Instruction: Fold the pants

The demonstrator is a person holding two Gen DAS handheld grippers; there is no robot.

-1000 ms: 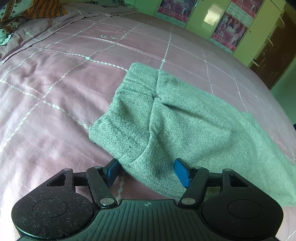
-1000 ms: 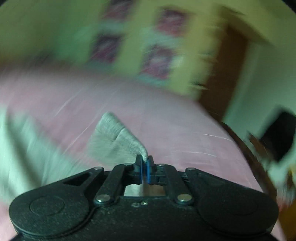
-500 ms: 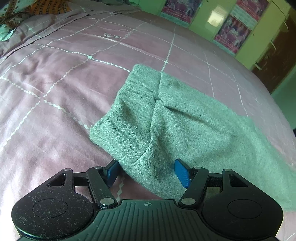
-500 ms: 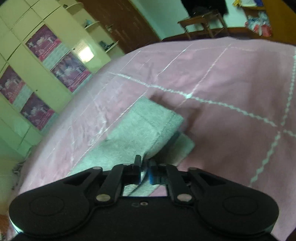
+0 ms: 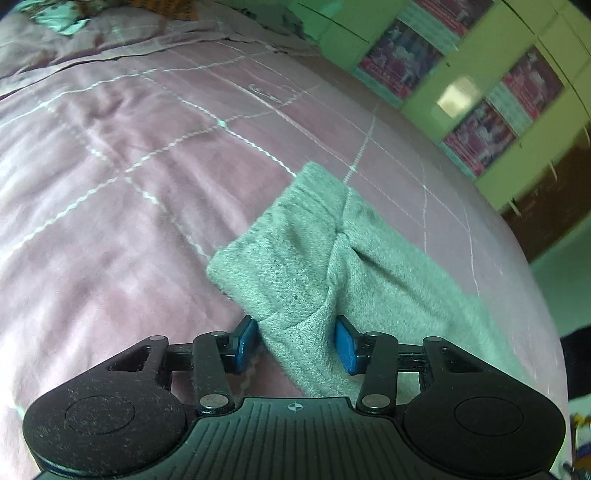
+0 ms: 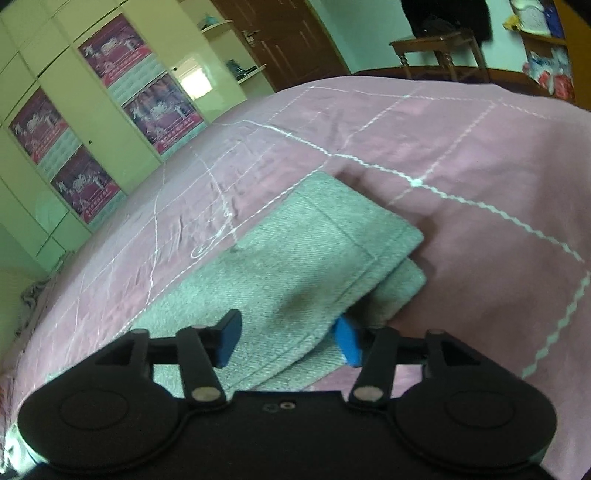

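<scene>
Grey-green knitted pants (image 5: 332,266) lie on the pink quilted bedspread (image 5: 110,221) | left gripper (image 5: 295,343) closing around the waist corner, apparently not yet pinching | right gripper (image 6: 288,341) opening over the folded leg hems | you should catch both layers before lifting.

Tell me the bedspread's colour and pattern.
The bedspread is dusty pink with a white stitched grid, clearest in the right wrist view.

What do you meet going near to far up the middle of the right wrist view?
right claw → grey pants → pink bedspread → brown door.
</scene>
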